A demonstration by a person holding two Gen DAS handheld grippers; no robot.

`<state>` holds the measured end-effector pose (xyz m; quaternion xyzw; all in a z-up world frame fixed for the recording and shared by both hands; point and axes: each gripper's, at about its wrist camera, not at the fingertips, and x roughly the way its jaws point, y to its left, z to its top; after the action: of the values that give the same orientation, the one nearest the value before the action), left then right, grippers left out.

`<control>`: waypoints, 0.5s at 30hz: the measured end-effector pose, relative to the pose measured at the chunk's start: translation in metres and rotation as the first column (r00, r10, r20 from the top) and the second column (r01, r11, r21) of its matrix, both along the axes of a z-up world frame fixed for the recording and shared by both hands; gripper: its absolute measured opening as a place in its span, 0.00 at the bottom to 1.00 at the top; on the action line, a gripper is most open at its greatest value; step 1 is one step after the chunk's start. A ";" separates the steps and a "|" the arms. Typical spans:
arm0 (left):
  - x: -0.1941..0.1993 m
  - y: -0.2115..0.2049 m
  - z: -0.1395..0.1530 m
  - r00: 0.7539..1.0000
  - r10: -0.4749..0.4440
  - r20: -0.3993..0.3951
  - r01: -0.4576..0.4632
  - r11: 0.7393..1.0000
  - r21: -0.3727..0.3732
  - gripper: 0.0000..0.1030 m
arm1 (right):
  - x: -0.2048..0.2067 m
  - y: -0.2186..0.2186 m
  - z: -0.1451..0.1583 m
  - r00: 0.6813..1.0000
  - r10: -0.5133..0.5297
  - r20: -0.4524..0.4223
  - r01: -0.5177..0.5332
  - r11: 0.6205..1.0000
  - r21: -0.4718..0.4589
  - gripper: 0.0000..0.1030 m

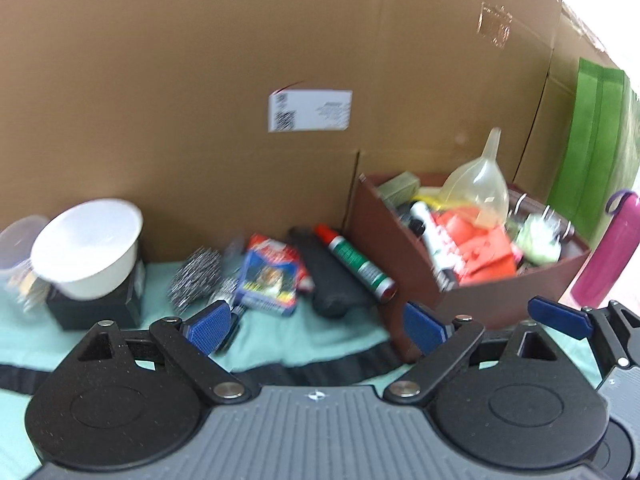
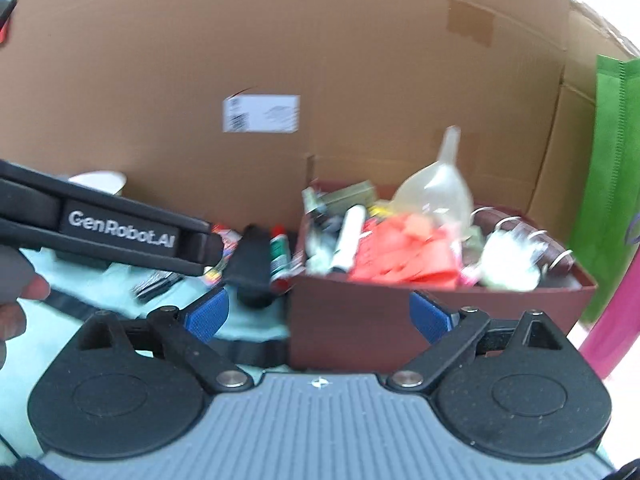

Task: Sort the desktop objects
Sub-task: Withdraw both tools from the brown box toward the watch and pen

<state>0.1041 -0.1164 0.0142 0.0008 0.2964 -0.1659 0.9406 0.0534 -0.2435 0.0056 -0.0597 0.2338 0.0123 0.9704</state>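
Both wrist views look forward and slightly down, close, sharing the brown box (image 1: 404, 280) (image 2: 360, 312).

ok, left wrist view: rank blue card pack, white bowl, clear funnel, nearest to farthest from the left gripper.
From the left gripper, jaws open and empty:
1. Blue card pack: on the green cloth, just beyond the left-hand finger.
2. White bowl: far left, on a black box.
3. Clear funnel: right, atop the pile in the brown box, by the cardboard wall.
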 end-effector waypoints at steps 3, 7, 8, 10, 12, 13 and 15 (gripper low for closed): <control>-0.012 0.013 -0.005 1.000 0.024 -0.005 -0.024 1.000 0.014 0.93 | -0.011 0.018 -0.009 0.999 0.027 -0.017 -0.027 0.999 -0.022 0.92; -0.025 0.027 -0.009 0.998 0.053 -0.016 -0.053 0.998 0.025 0.93 | -0.023 0.034 -0.014 0.997 0.058 -0.042 -0.058 0.998 0.004 0.92; -0.027 0.031 -0.010 0.998 0.058 -0.019 -0.057 0.998 0.023 0.93 | -0.025 0.037 -0.015 0.997 0.064 -0.050 -0.063 0.998 0.008 0.92; -0.034 0.039 -0.012 0.997 0.067 -0.023 -0.067 0.998 0.012 0.93 | -0.028 0.044 -0.017 0.995 0.072 -0.063 -0.072 0.997 0.013 0.92; -0.040 0.049 -0.015 0.997 0.075 -0.023 -0.075 0.997 0.000 0.93 | -0.031 0.050 -0.019 0.994 0.082 -0.070 -0.081 0.997 0.015 0.92; -0.043 0.054 -0.016 0.996 0.083 -0.026 -0.083 0.997 -0.002 0.93 | -0.032 0.054 -0.020 0.994 0.085 -0.075 -0.084 0.996 0.015 0.92; -0.047 0.062 -0.018 0.994 0.104 -0.031 -0.104 0.995 -0.001 0.93 | -0.034 0.062 -0.021 0.993 0.093 -0.077 -0.092 0.996 0.013 0.92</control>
<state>0.0573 -0.0542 -0.0042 -0.0184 0.3103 -0.1169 0.9432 0.0194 -0.1814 -0.0156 -0.0653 0.2681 0.0606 0.9593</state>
